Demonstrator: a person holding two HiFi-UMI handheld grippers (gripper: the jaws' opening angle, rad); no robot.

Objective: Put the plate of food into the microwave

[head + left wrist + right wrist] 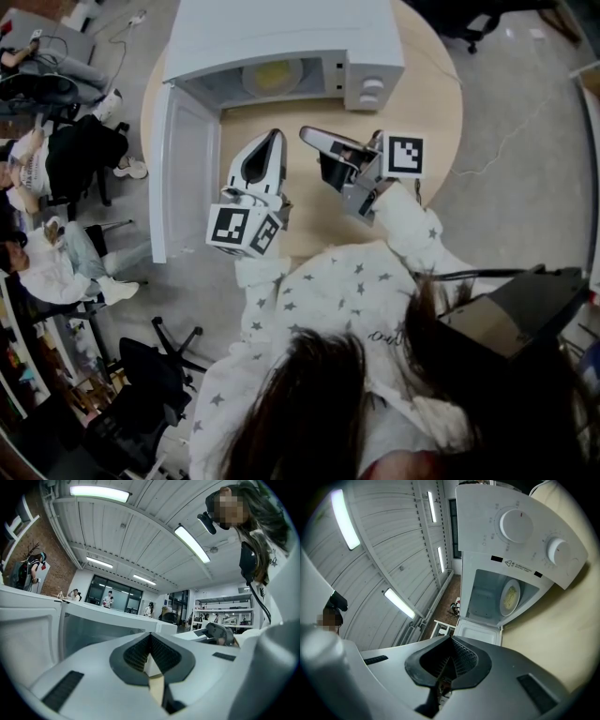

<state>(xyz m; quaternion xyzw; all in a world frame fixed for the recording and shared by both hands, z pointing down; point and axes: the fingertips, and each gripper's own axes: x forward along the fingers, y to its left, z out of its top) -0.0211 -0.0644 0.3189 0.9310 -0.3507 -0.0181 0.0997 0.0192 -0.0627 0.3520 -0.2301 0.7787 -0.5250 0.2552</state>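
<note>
Right tool [308,134] empty; plate [274,75] inside microwave [281,33].

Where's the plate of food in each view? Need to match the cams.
Head view: the plate of food is top centre, inside the open microwave.
Left gripper view: not in it; only the microwave's white shell shows at left.
Right gripper view: right of centre, inside the microwave.
Shared landmark: the microwave.

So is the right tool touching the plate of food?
Apart. The right gripper view shows the plate inside the microwave, well beyond the shut, empty right tool.
</note>
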